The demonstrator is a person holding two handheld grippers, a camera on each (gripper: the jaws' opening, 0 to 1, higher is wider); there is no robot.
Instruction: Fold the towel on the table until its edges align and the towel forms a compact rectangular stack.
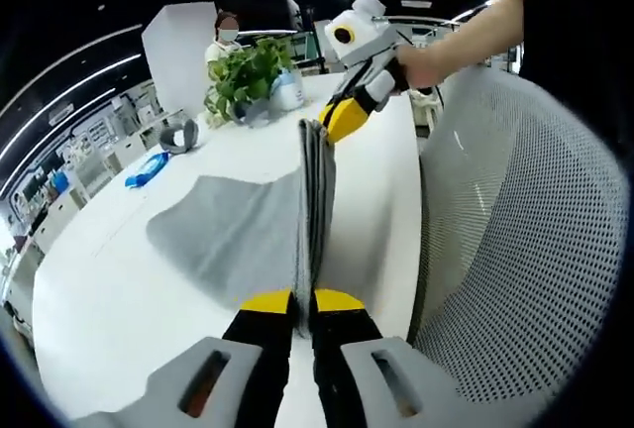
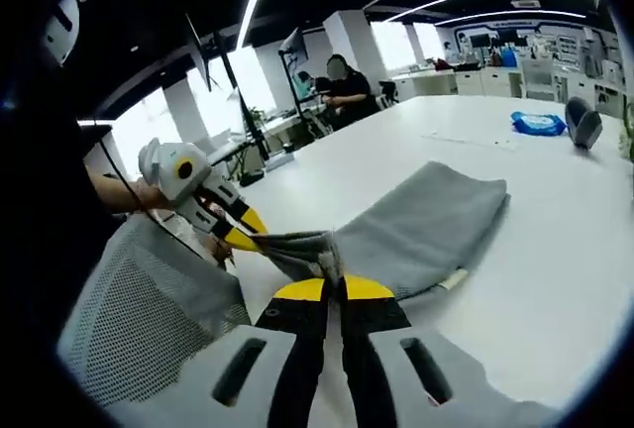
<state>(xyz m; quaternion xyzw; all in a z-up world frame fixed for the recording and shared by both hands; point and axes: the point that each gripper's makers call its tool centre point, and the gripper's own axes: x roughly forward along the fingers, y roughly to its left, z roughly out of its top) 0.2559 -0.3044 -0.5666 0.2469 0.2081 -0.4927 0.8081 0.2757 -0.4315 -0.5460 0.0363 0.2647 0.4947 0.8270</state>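
The white table (image 1: pixel 119 279) took up most of the scene, with a mesh chair (image 1: pixel 515 250) pushed up against its near edge. The grey towel (image 1: pixel 238 230) lay spread across the table, but one edge of it was lifted off the surface and stretched tight between the two grippers. The left gripper (image 1: pixel 305 301) was clamped onto one end of that raised edge, and the right gripper (image 2: pixel 335 289) was clamped onto the other end, so both had a firm pinch on the cloth. Honestly it looked like an early or middle fold: the towel already seemed doubled over, but it was wide and loose, nowhere near a compact stack. I'd guess at least another fold plus squaring up the edges was left. Further back sat a potted plant (image 1: pixel 248 76), a blue packet (image 1: pixel 147 169) and a small grey object (image 1: pixel 180 135).
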